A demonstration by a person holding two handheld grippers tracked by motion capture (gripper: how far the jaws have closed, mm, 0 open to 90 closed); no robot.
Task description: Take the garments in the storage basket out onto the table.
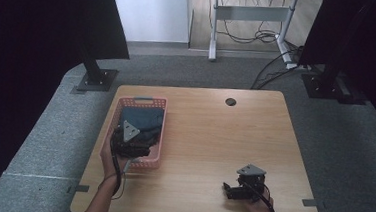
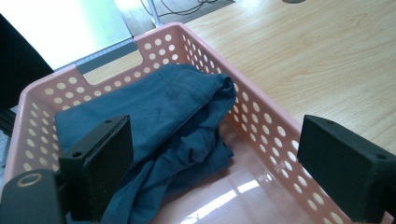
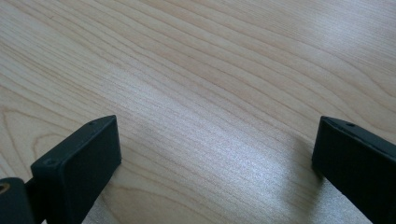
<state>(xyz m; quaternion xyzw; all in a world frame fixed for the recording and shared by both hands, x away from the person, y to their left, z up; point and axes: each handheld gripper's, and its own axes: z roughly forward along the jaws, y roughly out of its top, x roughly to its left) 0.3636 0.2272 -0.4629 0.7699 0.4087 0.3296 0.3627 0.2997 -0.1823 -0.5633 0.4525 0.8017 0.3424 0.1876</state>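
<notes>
the dark blue cloth lies crumpled in the pink basket, directly ahead of and below the left gripper, fingers spread wide and empty. right gripper, fingers also apart, rests on the counter well away.

Wooden table, pink basket on it

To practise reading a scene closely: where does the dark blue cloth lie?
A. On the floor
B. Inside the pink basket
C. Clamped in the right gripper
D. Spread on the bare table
B: the dark blue cloth lies crumpled within the perforated walls of the pink basket.
</notes>
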